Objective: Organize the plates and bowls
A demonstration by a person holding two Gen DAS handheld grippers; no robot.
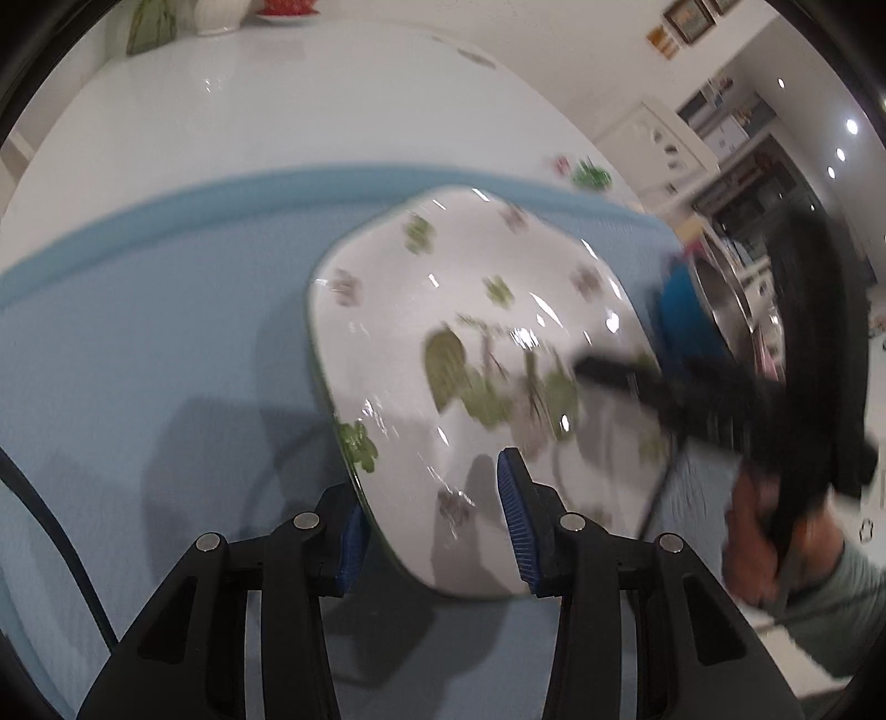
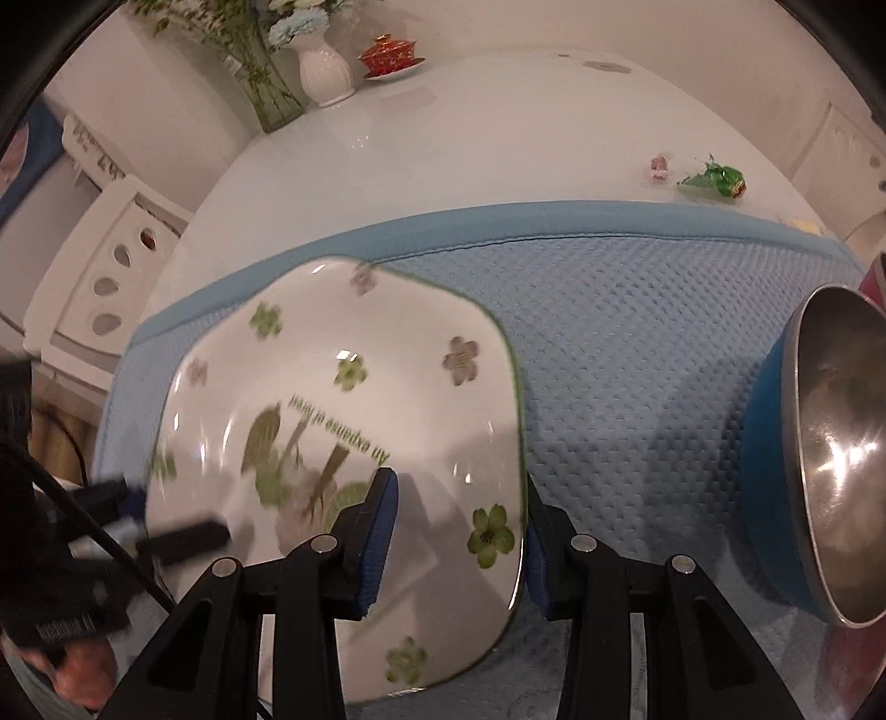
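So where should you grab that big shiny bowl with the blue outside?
Probably by its thin rim. The steel bowl is tipped on its side on the blue mat, opening facing left, so come from the left, one finger inside and one on the blue outside.

Count of items in view: one square white plate (image 2: 354, 443) with a flower pattern, one blue bowl (image 2: 819, 498) with a steel interior at 3 o'clock of the plate, and one blue mat (image 2: 637, 310) on one white table (image 2: 443, 127). At 12 o'clock stand two vases: one white vase (image 2: 325, 69) and one glass vase (image 2: 266, 83), plus one red lidded cup (image 2: 390, 54). At 1 o'clock lie two wrapped candies, one pink candy (image 2: 659, 166) and one green candy (image 2: 714, 180); two grippers are present, the left gripper (image 1: 432, 526) and the right gripper (image 2: 459, 531).
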